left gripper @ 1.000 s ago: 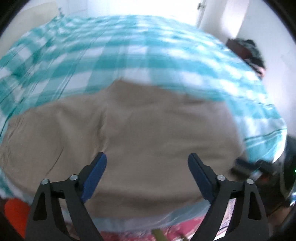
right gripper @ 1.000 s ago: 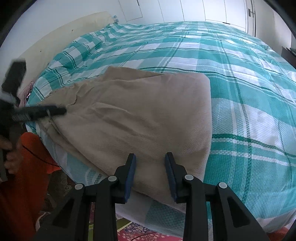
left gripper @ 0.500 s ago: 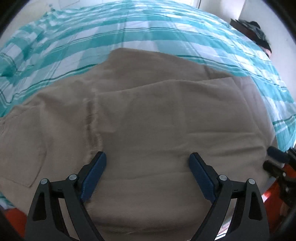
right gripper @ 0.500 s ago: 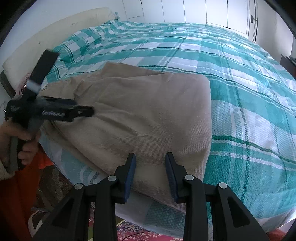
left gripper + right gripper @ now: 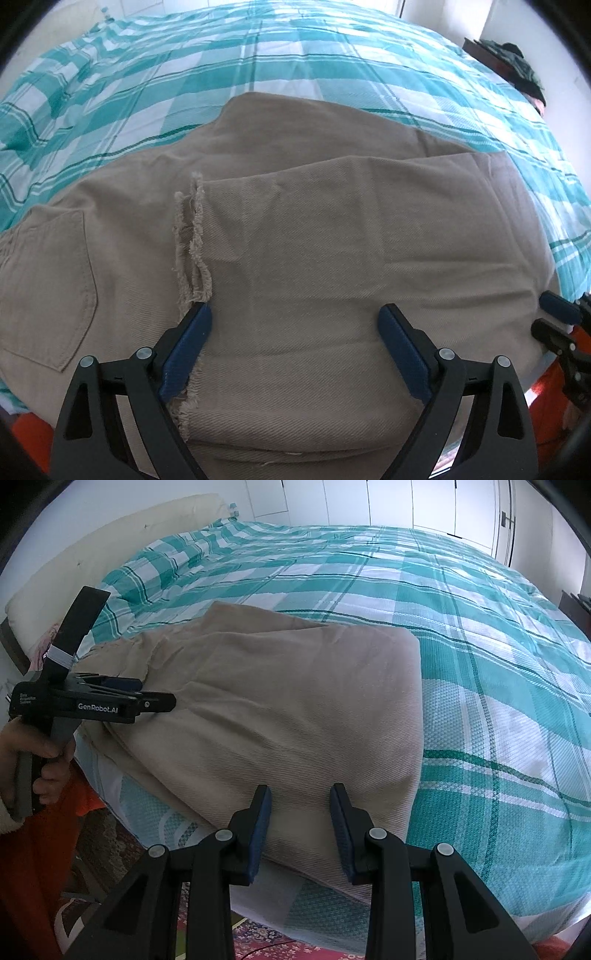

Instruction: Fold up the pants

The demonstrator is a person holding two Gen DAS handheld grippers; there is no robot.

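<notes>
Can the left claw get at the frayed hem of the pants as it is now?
Probably yes. The left claw stands open just above the pants, and the frayed hem lies uncovered beside its left finger, with nothing in between.

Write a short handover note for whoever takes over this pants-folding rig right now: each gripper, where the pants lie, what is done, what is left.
Left gripper: open wide, empty, low over the frayed hems.
Right gripper: part open, empty, over the pants' near edge.
Beige pants: at the near edge of the teal checked bedspread, legs folded over towards the back pocket.
Done: one fold.
Left: probably another fold into a compact stack, then smoothing.
</notes>
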